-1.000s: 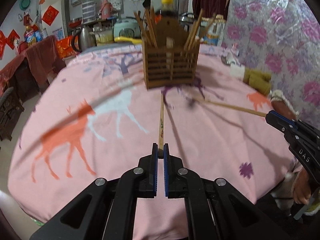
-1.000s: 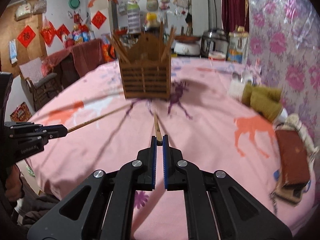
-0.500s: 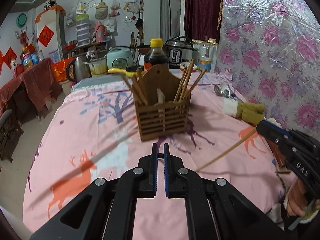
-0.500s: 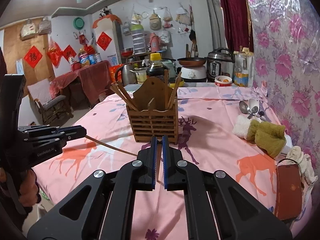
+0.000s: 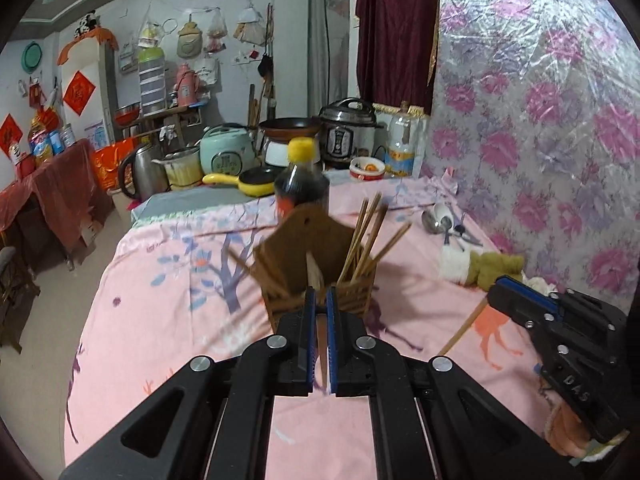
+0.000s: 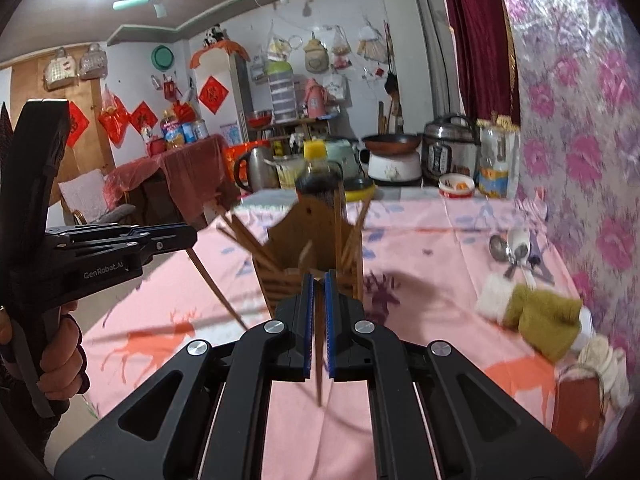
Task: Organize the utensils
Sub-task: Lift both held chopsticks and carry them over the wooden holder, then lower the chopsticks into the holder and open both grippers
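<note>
Left wrist view: The left gripper [image 5: 319,316] has its jaws closed on a single wooden chopstick [image 5: 321,344], which runs between the blue pads and hangs down below them. Directly ahead stands the wooden utensil holder [image 5: 320,276] on the pink tablecloth [image 5: 160,312]. The holder is blurred; several chopsticks lean out of its right compartment and more out of its left. A dark sauce bottle [image 5: 302,184] with a yellow cap stands behind the holder. Metal spoons [image 5: 442,222] lie on the cloth near the floral wall, with an olive-and-white cloth [image 5: 480,266] just in front of them. At the right edge the right gripper [image 5: 494,300] appears, its jaws closed on a second chopstick [image 5: 460,330] that slants down and to the left from its tip.

Right wrist view: The right gripper [image 6: 319,308] holds its chopstick [image 6: 319,360] clamped between closed jaws; the stick points steeply downward below the pads. The utensil holder [image 6: 316,264] stands just beyond the fingertips, with the sauce bottle [image 6: 320,176] behind it. At the left, the left gripper [image 6: 188,238] is carried by a hand [image 6: 60,360], jaws closed on its chopstick [image 6: 218,288], which angles down and to the right, to the left of the holder. The spoons [image 6: 514,252] and the olive-and-white cloth [image 6: 536,316] lie to the right on the tablecloth [image 6: 440,240].
</note>
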`<state>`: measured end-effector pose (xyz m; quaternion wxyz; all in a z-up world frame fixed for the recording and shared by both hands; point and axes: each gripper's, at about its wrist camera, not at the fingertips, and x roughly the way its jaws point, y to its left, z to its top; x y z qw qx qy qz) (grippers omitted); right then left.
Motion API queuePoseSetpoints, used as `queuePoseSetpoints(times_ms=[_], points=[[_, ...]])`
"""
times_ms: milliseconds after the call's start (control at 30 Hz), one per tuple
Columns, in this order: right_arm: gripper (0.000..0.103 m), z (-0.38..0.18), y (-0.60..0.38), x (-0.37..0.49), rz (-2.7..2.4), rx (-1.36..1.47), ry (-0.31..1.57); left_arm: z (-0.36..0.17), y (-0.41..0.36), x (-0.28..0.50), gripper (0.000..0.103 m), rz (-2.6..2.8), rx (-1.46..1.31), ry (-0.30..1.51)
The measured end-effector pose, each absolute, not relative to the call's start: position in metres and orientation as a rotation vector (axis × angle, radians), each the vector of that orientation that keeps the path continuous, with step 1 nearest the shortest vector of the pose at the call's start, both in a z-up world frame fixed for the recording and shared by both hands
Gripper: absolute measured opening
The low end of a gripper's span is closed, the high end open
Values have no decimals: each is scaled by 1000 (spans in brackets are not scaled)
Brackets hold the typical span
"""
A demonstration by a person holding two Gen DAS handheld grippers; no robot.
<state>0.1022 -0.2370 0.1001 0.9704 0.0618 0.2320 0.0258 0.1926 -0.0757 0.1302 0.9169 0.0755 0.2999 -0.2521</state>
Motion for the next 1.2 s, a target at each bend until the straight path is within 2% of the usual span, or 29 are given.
queuePoseSetpoints(times_ms=[333,533,667,867,1100,1133,1200], points=[[6,156,-236,150,36,127,335,204,-89,225,6,-509,136,504],[6,171,-228,182,9,107,260,222,-103,252,6,-481,119,411],[6,161,-221,201,-15,87,246,208,-109,273,6,-468,108,409],[7,121,-230,227,-60,111,285,154,-108,305,6,-447,83,503],[6,133,-231,233,-58,110,258,131,-98,311,6,-428,86,549],[6,136,-229,235,-54,106,254,131,-97,311,9,-426,83,550],[6,138,-225,236,-55,91,244,132,-94,308,35,-418,74,548]])
